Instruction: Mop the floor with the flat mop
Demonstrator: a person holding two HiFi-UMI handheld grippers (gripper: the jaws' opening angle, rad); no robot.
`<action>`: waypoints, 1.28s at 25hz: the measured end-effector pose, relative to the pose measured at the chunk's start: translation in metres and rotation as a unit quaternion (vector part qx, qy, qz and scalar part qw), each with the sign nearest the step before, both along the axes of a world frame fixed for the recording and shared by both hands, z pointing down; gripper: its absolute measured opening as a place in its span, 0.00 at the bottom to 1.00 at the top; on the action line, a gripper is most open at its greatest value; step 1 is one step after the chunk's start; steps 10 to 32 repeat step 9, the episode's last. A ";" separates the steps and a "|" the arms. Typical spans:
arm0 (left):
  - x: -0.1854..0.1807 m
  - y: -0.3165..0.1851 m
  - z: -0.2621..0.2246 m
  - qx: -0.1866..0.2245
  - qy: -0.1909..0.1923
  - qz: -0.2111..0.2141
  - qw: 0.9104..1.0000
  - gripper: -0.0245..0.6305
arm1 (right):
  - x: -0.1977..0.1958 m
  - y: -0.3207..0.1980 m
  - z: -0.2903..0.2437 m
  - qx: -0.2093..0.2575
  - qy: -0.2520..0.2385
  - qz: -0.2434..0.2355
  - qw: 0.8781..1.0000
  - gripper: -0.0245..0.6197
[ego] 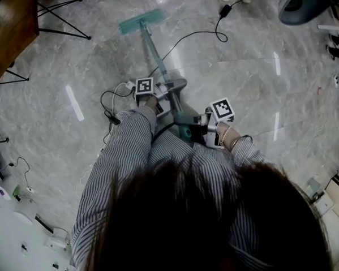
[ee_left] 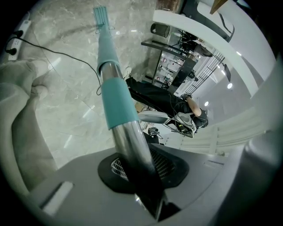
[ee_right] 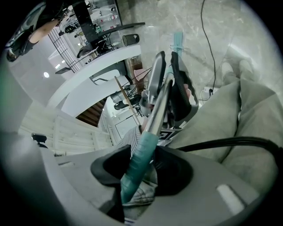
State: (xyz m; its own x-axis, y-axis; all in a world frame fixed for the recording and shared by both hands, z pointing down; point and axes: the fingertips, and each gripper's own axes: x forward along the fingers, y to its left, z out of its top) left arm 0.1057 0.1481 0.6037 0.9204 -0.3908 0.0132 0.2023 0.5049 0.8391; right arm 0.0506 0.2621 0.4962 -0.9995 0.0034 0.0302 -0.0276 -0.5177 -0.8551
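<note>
The flat mop's teal head [ego: 142, 20] lies on the grey marble floor ahead of me. Its metal pole [ego: 157, 59] slants back toward my body. The left gripper [ego: 168, 92] is around the pole's middle. In the left gripper view the steel pole [ee_left: 128, 141], with a teal sleeve [ee_left: 117, 99], crosses the black pad, and the left gripper [ee_left: 146, 170] has its jaws slightly parted around it. The right gripper [ego: 194, 124] is shut on the mop's teal upper handle [ee_right: 141, 150], which sits in the pads of the right gripper [ee_right: 139, 176].
A black cable [ego: 198, 37] loops over the floor right of the pole. A white power strip [ego: 124, 86] with cords lies by my left hand. A wooden table [ego: 5, 33] and thin black legs [ego: 61, 19] stand at top left, a grey seat [ego: 301, 3] at top right.
</note>
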 end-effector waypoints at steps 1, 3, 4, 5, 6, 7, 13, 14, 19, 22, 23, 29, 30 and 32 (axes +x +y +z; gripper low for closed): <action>0.000 0.000 0.000 0.000 0.003 0.001 1.000 0.15 | 0.000 0.000 0.000 0.000 -0.001 0.002 1.000 0.29; 0.001 0.001 0.000 -0.001 0.009 0.003 1.000 0.17 | 0.000 -0.001 -0.001 -0.002 -0.003 0.003 1.000 0.29; 0.001 0.001 0.001 -0.003 0.011 0.004 1.000 0.20 | -0.001 -0.001 -0.001 -0.002 -0.005 0.003 1.000 0.29; 0.001 0.002 0.001 -0.005 0.014 0.005 1.000 0.23 | -0.001 -0.001 -0.001 0.000 -0.005 0.002 1.000 0.29; 0.000 0.002 0.001 -0.007 0.017 0.006 1.000 0.26 | -0.001 0.000 -0.001 0.002 -0.006 0.000 1.000 0.29; -0.001 0.003 0.002 -0.009 0.019 0.006 1.000 0.28 | -0.001 0.000 -0.001 0.004 -0.006 -0.001 1.000 0.29; -0.003 0.002 0.004 -0.011 0.021 0.007 1.000 0.30 | -0.002 0.000 -0.001 0.008 -0.007 -0.003 1.000 0.29; -0.003 0.002 0.004 -0.011 0.021 0.007 1.000 0.30 | -0.002 0.000 -0.001 0.008 -0.007 -0.003 1.000 0.29; -0.003 0.002 0.004 -0.011 0.021 0.007 1.000 0.30 | -0.002 0.000 -0.001 0.008 -0.007 -0.003 1.000 0.29; -0.003 0.002 0.004 -0.011 0.021 0.007 1.000 0.30 | -0.002 0.000 -0.001 0.008 -0.007 -0.003 1.000 0.29; -0.003 0.002 0.004 -0.011 0.021 0.007 1.000 0.30 | -0.002 0.000 -0.001 0.008 -0.007 -0.003 1.000 0.29; -0.003 0.002 0.004 -0.011 0.021 0.007 1.000 0.30 | -0.002 0.000 -0.001 0.008 -0.007 -0.003 1.000 0.29; -0.003 0.002 0.004 -0.011 0.021 0.007 1.000 0.30 | -0.002 0.000 -0.001 0.008 -0.007 -0.003 1.000 0.29; -0.003 0.002 0.004 -0.011 0.021 0.007 1.000 0.30 | -0.002 0.000 -0.001 0.008 -0.007 -0.003 1.000 0.29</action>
